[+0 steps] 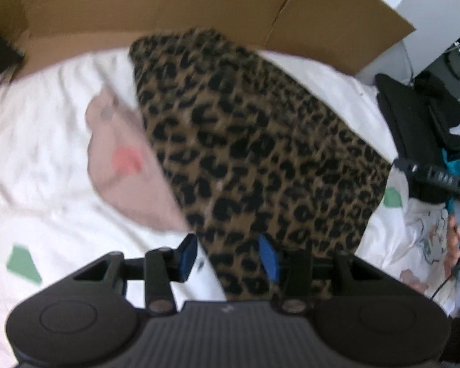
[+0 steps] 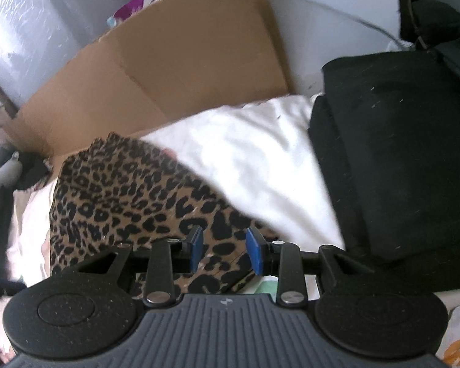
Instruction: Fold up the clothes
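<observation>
A leopard-print garment [image 1: 260,153] lies spread flat on the white bedsheet [image 1: 40,141], its near edge under both grippers. My left gripper [image 1: 228,257] hovers over its near left corner with the blue pads apart; white sheet shows between the left pad and the cloth, and nothing is pinched. In the right wrist view the same garment [image 2: 122,199] runs away to the left. My right gripper [image 2: 225,253] stands open just above its near right corner, the cloth beneath the jaws and not pressed. Part of the right gripper [image 1: 435,178] and a hand [image 1: 457,239] show at the right edge.
A pink garment [image 1: 122,168] lies partly under the leopard one on its left. An open cardboard box [image 1: 168,9] stands behind the bed. A stack of folded black clothes [image 2: 398,168] sits to the right. The sheet carries green and red patches.
</observation>
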### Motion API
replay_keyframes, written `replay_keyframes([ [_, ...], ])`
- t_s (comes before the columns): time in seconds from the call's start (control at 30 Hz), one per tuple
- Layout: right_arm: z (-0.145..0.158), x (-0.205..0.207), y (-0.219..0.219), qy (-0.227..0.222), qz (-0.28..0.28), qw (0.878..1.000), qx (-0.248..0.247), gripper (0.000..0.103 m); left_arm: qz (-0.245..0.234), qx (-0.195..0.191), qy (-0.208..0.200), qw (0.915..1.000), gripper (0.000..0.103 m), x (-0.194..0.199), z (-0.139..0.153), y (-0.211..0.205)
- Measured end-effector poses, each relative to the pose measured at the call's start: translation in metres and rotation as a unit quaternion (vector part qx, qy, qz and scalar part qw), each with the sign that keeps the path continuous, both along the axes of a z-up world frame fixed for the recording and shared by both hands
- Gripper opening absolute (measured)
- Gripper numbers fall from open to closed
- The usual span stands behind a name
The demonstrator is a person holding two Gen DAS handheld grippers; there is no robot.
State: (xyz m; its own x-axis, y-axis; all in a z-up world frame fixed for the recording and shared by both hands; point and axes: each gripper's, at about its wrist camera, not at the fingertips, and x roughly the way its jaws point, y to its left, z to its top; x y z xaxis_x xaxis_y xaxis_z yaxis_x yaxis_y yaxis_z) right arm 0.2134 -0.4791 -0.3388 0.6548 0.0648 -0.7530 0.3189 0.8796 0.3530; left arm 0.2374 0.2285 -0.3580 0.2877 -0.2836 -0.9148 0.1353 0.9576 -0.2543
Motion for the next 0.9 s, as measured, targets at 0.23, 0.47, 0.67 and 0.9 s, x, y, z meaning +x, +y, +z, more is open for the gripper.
replay_keyframes([
  [0.23, -0.001, 0.013, 0.010, 0.001, 0.015, 1.000, -0.001, 0.036, 0.013, -0.003, -0.019, 0.9997, 0.051, 0.067, 0.027, -0.031],
  [0.47, 0.001, 0.017, 0.007, -0.004, 0.020, 1.000, -0.014, 0.036, 0.046, -0.021, -0.017, 0.9985, 0.051, 0.118, 0.026, -0.051],
  [0.67, -0.002, 0.014, -0.003, -0.010, -0.006, 1.000, -0.006, 0.036, 0.074, -0.025, 0.005, 0.9969, 0.052, 0.153, 0.018, -0.057],
  [0.9, -0.003, 0.008, 0.008, -0.023, 0.046, 0.998, -0.030, 0.036, 0.090, -0.009, 0.008, 0.9959, 0.051, 0.184, 0.013, -0.066],
])
